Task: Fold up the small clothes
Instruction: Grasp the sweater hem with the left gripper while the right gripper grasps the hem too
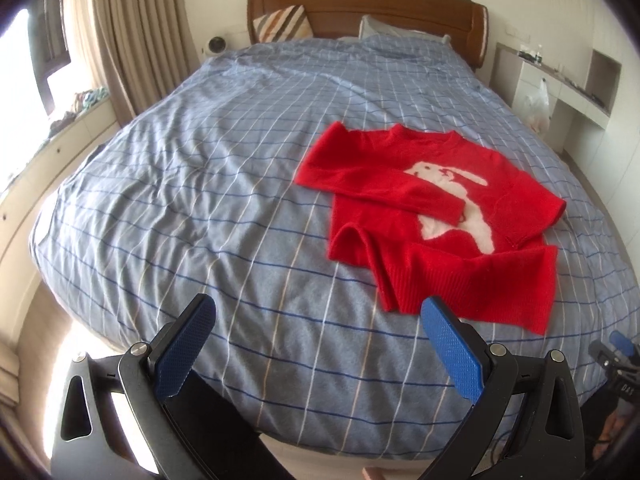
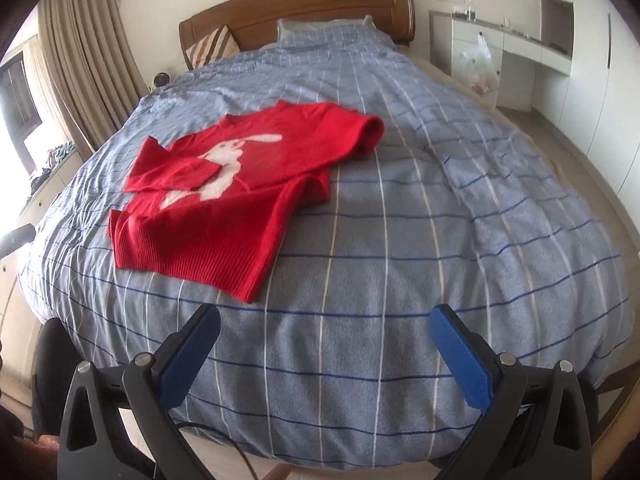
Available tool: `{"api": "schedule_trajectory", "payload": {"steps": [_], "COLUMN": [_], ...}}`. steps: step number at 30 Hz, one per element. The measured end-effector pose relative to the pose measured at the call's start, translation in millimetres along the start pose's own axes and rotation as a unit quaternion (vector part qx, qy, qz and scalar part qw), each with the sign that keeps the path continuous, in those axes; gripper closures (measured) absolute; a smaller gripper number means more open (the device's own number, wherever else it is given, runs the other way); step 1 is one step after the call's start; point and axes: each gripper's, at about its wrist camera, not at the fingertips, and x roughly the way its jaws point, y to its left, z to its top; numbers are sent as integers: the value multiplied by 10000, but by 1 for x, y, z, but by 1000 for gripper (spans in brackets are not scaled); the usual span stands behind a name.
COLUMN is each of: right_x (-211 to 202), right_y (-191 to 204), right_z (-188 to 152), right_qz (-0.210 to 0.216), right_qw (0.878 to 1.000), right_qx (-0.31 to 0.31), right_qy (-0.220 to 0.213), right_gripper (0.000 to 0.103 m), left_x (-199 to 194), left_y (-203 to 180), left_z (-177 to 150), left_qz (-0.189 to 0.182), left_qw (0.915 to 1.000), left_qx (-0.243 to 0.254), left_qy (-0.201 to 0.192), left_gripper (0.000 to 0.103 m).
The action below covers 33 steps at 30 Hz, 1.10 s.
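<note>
A small red sweater (image 1: 436, 216) with a white rabbit on the chest lies flat on the bed, collar toward the headboard and ribbed hem nearest me. Both sleeves are folded inward across the body. My left gripper (image 1: 318, 312) hovers open over the bed's near edge, its right finger just short of the hem's left corner. In the right wrist view the same sweater (image 2: 240, 184) lies up and to the left. My right gripper (image 2: 324, 322) hangs open over bare duvet, to the right of the hem, holding nothing.
The bed (image 1: 180, 184) wears a blue checked duvet. At the wooden headboard (image 1: 360, 8) sit a striped cushion (image 1: 284, 22) and a pillow (image 2: 320, 26). Curtains (image 1: 136, 32) and a window ledge run along the left. On the right a plastic bag (image 2: 478, 66) hangs by white shelving.
</note>
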Motion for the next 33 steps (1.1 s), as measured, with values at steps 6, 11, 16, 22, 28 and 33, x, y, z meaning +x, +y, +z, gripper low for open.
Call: {"api": "schedule_trajectory", "payload": {"steps": [6, 11, 16, 22, 28, 33], "right_x": [54, 94, 68, 65, 66, 36], "right_y": [15, 23, -8, -13, -19, -31], "right_z": [7, 13, 19, 28, 29, 18], "right_qz": [1185, 1427, 1743, 1599, 1794, 2246], "right_qw": [9921, 9883, 9789, 9823, 9771, 9642], "right_qx": [410, 497, 1063, 968, 1126, 1317], "right_qy": [94, 199, 42, 79, 181, 502], "right_gripper": [4, 97, 97, 97, 97, 97], "left_x": [35, 76, 118, 140, 127, 74], "left_y": [6, -10, -20, -40, -27, -4], "left_z": [-13, -14, -10, -6, -4, -18], "left_qz": [-71, -657, -1551, -1968, -2743, -3006], "left_qw": [9994, 9970, 9858, 9762, 9573, 9411], "left_qx": [-135, 149, 220, 571, 279, 733], "left_qy": [310, 391, 608, 708, 865, 1360], "left_gripper": [0, 1, 16, 61, 99, 100]}}
